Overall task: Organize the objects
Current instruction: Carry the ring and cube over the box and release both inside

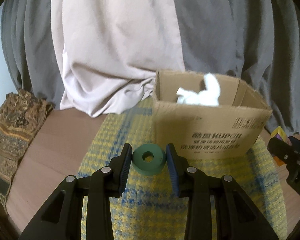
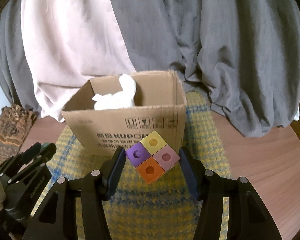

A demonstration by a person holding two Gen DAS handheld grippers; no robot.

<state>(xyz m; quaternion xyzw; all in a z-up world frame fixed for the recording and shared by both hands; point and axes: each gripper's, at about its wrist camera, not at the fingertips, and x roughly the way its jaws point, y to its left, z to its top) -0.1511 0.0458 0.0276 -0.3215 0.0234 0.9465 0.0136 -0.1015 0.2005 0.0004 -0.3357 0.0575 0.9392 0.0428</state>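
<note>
The cardboard box (image 1: 208,132) stands open on the far half of the yellow and blue mat (image 1: 150,204), which lies on the brown table (image 1: 56,156); something white and soft (image 1: 200,96) sits inside it, rising against its far wall. In our left claw (image 1: 149,160) we hold a green ring (image 1: 149,161), pinched between the two blue pads with its hole facing up, above the mat just short of the box's near wall. In our right claw (image 2: 152,161) we hold a square block of four cubes (image 2: 152,157), yellow, purple, pink and orange, each with a round hole on top; the pads press on its purple and pink corners, and it hangs in front of the box's near right corner. A patterned brown cloth (image 1: 12,136) lies at the table's left edge, and grey and pale pink fabric (image 2: 170,30) is piled beyond the far edge.
</note>
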